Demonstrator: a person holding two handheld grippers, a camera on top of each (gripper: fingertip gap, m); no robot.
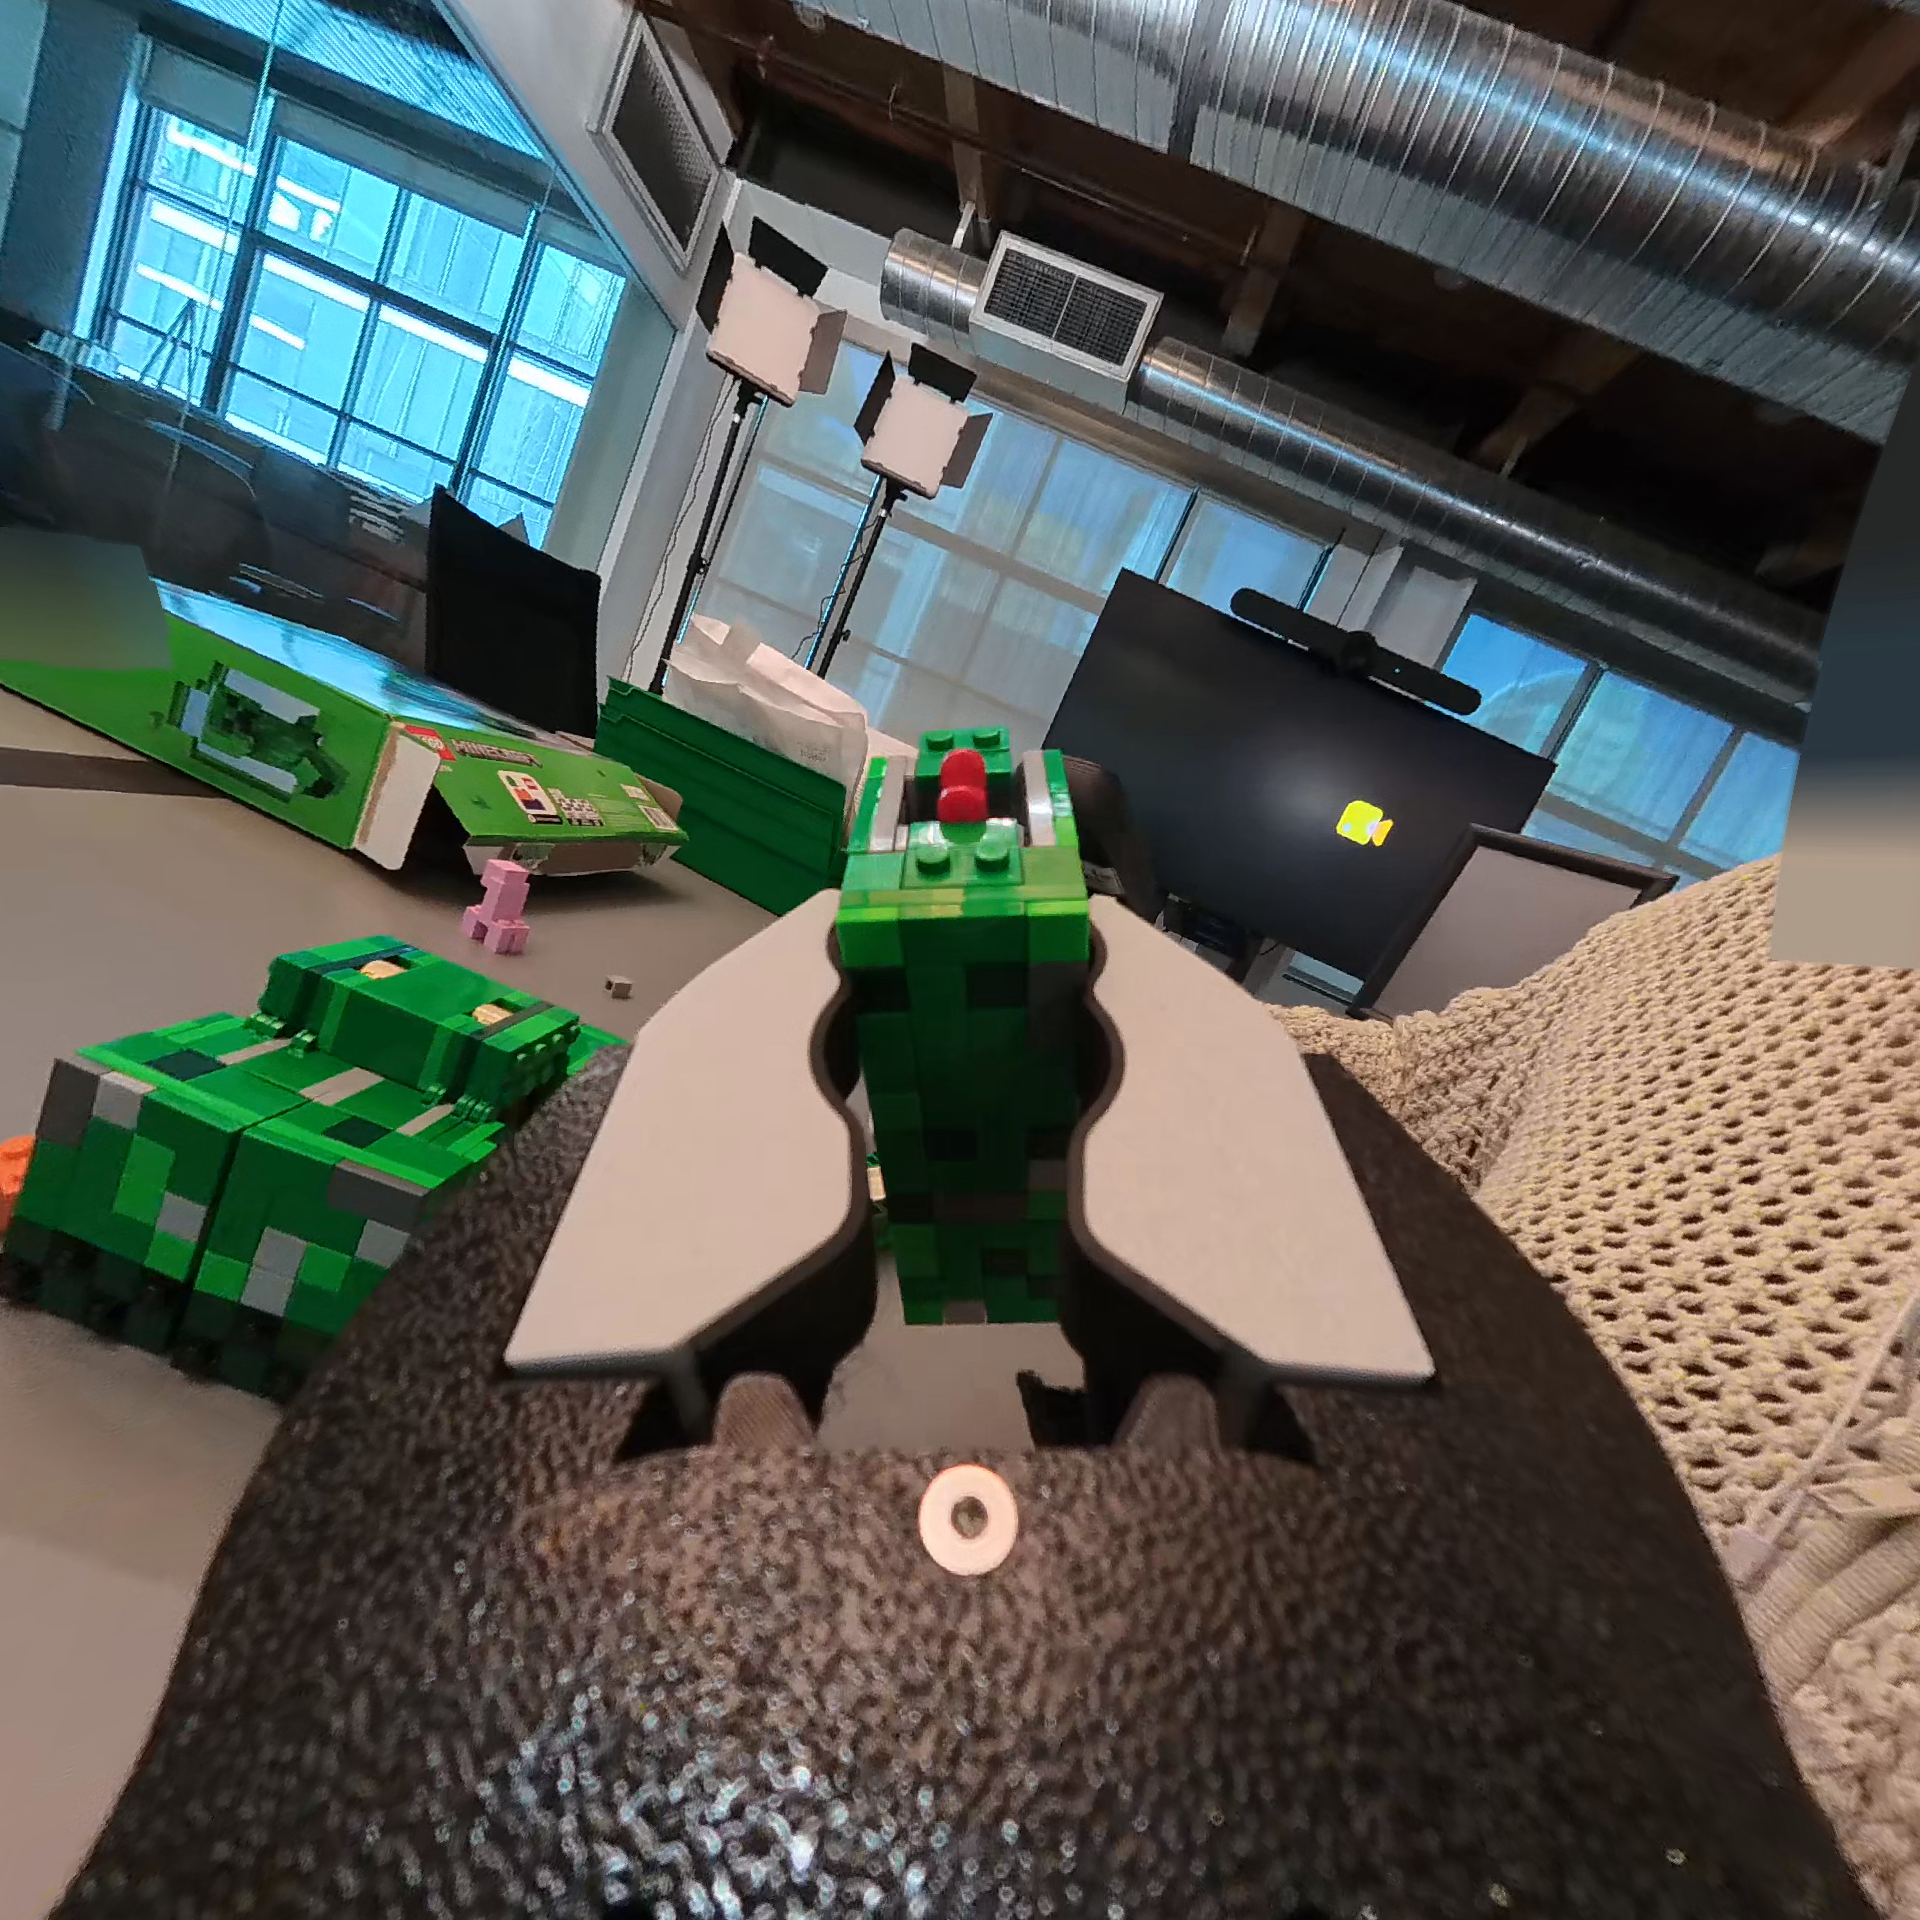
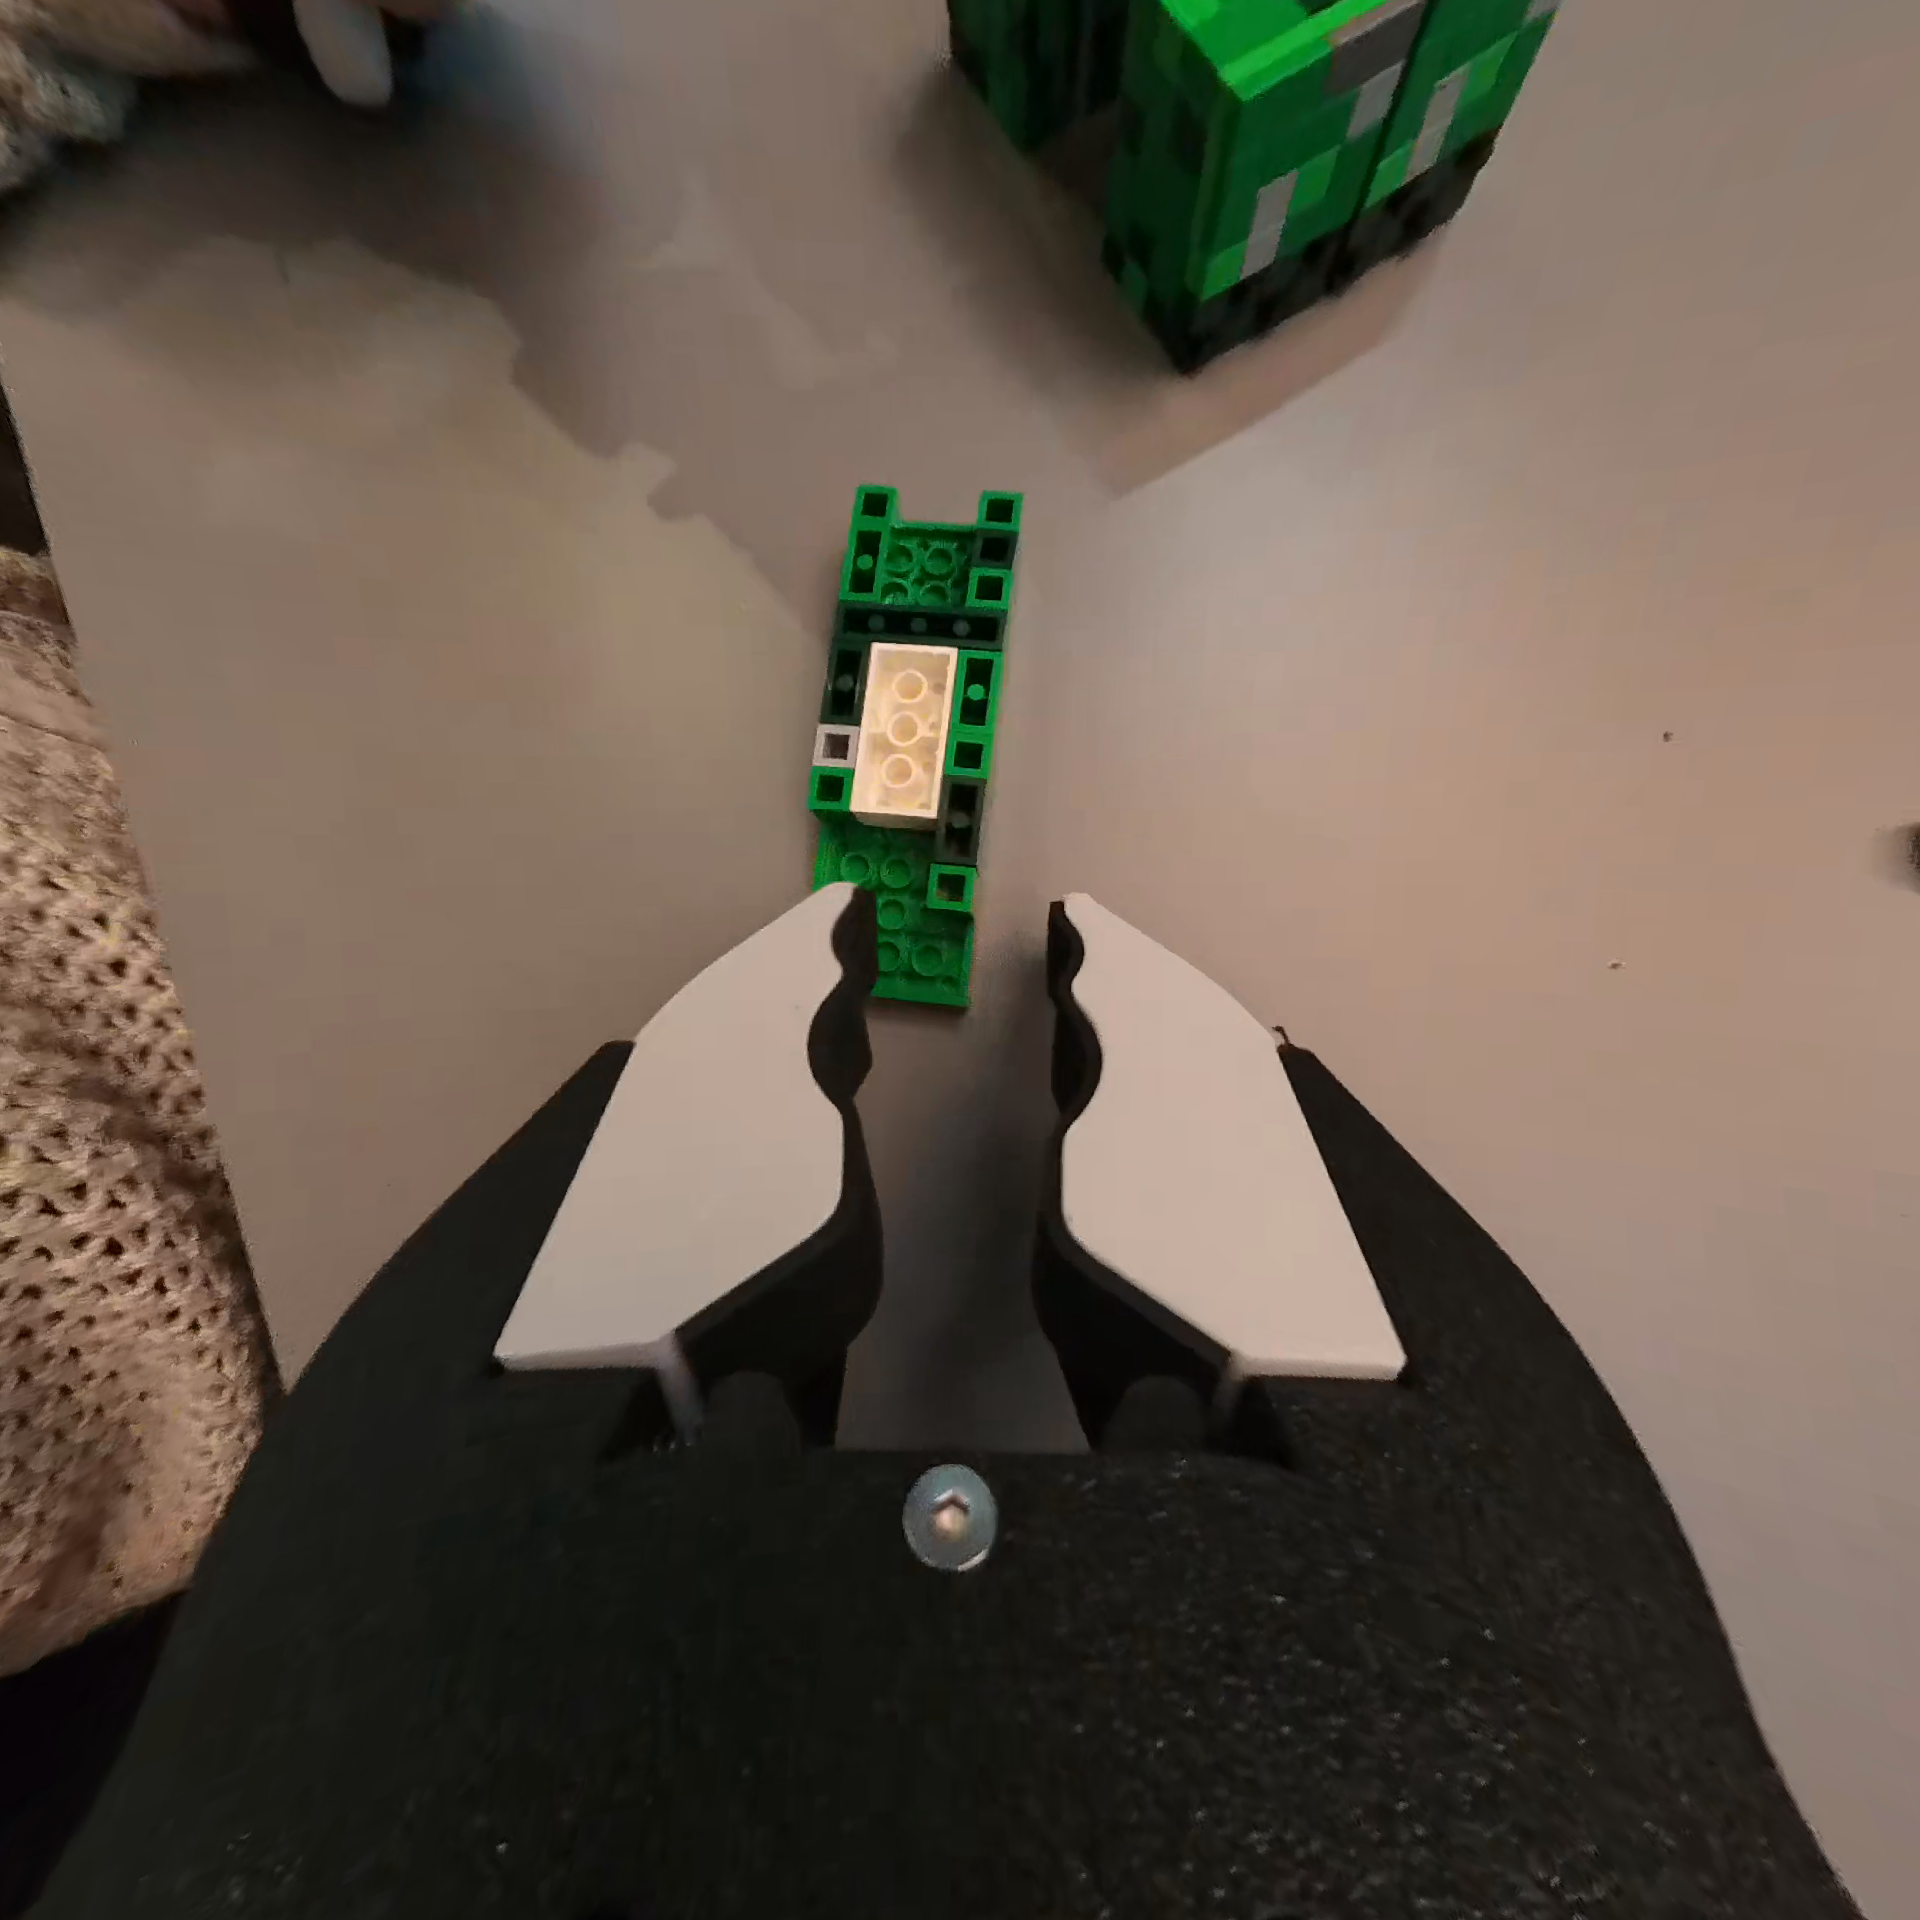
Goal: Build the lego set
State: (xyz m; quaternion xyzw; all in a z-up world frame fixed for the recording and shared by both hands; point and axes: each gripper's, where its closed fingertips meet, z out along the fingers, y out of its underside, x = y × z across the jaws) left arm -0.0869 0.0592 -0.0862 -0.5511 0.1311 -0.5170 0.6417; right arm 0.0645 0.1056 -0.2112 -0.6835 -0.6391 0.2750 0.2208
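Green block assembly (image 2: 1288, 156), at 1 o'clock, cut off by top edge; left finger (image 2: 727, 1091) hides narrow green piece's (image 2: 920, 727) near corner.

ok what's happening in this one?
A person is mid Lego build with two handheld grippers. The left gripper is shut on a tall green block column with a red peg on top, held off the table. The right gripper is open, hovering over a flat green panel lying studs-down on the grey table.
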